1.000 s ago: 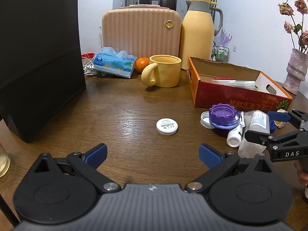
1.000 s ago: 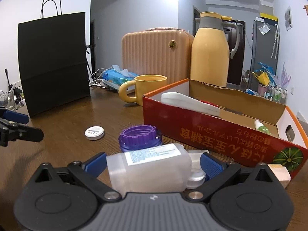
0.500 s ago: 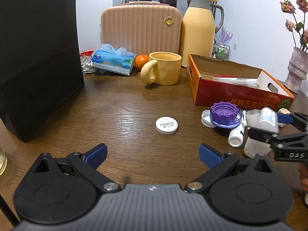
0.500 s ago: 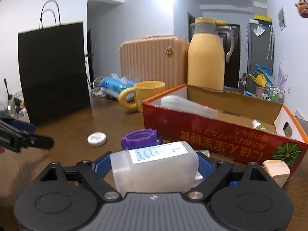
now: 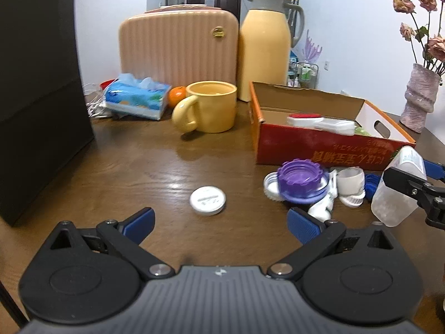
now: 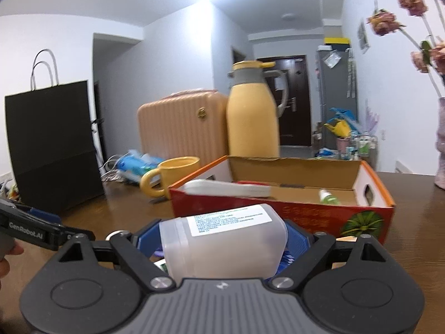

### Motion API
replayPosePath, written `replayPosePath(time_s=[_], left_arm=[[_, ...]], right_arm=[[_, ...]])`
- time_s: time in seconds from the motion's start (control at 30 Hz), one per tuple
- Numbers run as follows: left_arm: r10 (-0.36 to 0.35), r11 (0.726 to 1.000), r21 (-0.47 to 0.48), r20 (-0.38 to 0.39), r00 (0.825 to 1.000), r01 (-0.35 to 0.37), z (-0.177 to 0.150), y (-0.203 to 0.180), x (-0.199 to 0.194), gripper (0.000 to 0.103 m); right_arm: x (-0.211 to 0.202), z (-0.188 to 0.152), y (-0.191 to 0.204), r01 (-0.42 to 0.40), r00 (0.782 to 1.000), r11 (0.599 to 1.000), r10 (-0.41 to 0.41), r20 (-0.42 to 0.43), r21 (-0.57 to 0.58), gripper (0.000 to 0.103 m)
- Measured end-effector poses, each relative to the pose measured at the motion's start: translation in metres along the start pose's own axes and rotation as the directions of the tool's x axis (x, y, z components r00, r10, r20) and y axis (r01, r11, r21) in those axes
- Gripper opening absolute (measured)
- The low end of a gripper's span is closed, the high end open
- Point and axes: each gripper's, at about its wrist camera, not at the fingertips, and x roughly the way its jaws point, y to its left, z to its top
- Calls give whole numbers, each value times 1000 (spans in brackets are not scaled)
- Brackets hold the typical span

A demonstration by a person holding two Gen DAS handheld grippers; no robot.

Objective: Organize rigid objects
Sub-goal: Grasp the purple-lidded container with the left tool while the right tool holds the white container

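Frosted rectangular plastic bottle [image 6: 222, 246], glossy wooden table [image 5: 144, 167]

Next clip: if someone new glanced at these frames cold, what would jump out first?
The translucent white bottle clamped between the blue pads of the right gripper, raised just in front of the red cardboard box. Then the tall yellow thermos and ribbed peach case at the table's back. Nearer the open, empty left gripper lie a white round lid and a purple cap amid small clutter.

Black paper bag [image 5: 39, 105], ribbed peach case [image 5: 178, 47], yellow flask [image 5: 264, 47], yellow mug [image 5: 211, 105] (handle facing left), dried flowers [image 5: 425, 14].
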Motion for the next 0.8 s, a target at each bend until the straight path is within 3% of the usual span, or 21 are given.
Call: replayPosePath(time_s=[0.8], left_arm=[[-50,998,26,13,999,50,34,-55,54,103]], right_arm=[[-25,2,-44,172,983,976,-179,45,129,90]])
